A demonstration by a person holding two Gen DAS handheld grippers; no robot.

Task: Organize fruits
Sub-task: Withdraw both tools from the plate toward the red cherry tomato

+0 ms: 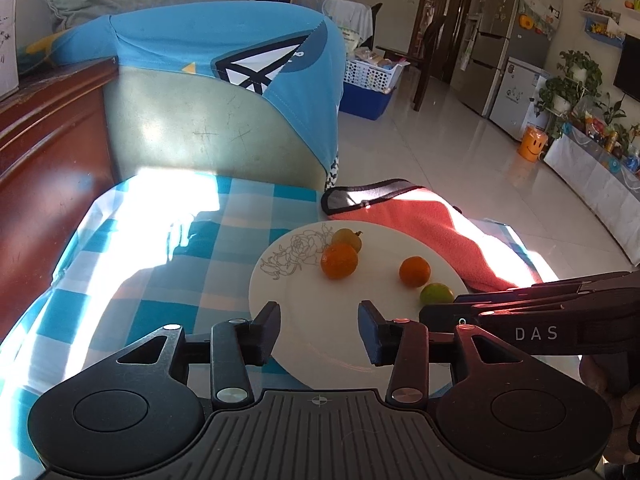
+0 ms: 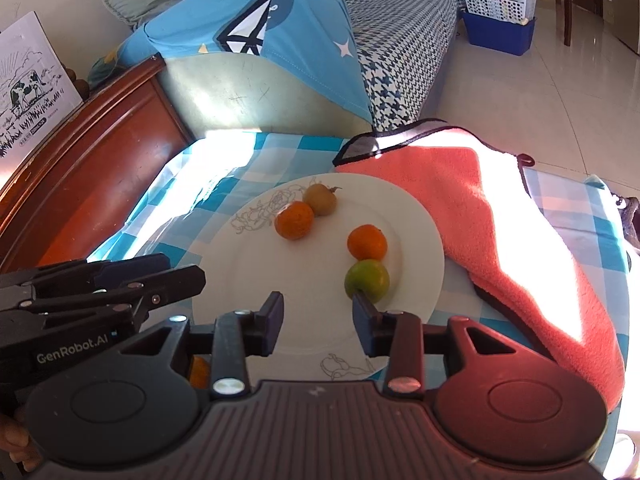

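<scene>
- Presently, four fruits sit on the plate (image 2: 420,248): a far orange (image 2: 294,220) touching a brown fruit (image 2: 320,199) at far left, and a near orange (image 2: 367,242) touching a green fruit (image 2: 367,280) at near right.
- Left gripper (image 1: 319,330): jaws parted, nothing between them, poised over the plate's near rim.
- Right gripper (image 2: 318,322): jaws parted and empty; its right fingertip stands just beside the green fruit, contact not determinable.
- Progress, as judged: most fruit appears gathered on the plate. One small orange piece (image 2: 199,372) is partly visible beneath the right gripper, off the plate's near left edge; if it is fruit, it remains to be placed.
- Whether further sorting by kind is intended cannot be told.
- Right wrist view alone shows the stray orange piece, the plate's near-edge pattern and the full spread of the pink towel (image 2: 500,220).
- Left wrist view alone shows the room to the right; there the green fruit (image 1: 436,294) is partly hidden behind the right gripper's side.
- Both views show the checked cloth (image 1: 160,280) under the plate.
</scene>
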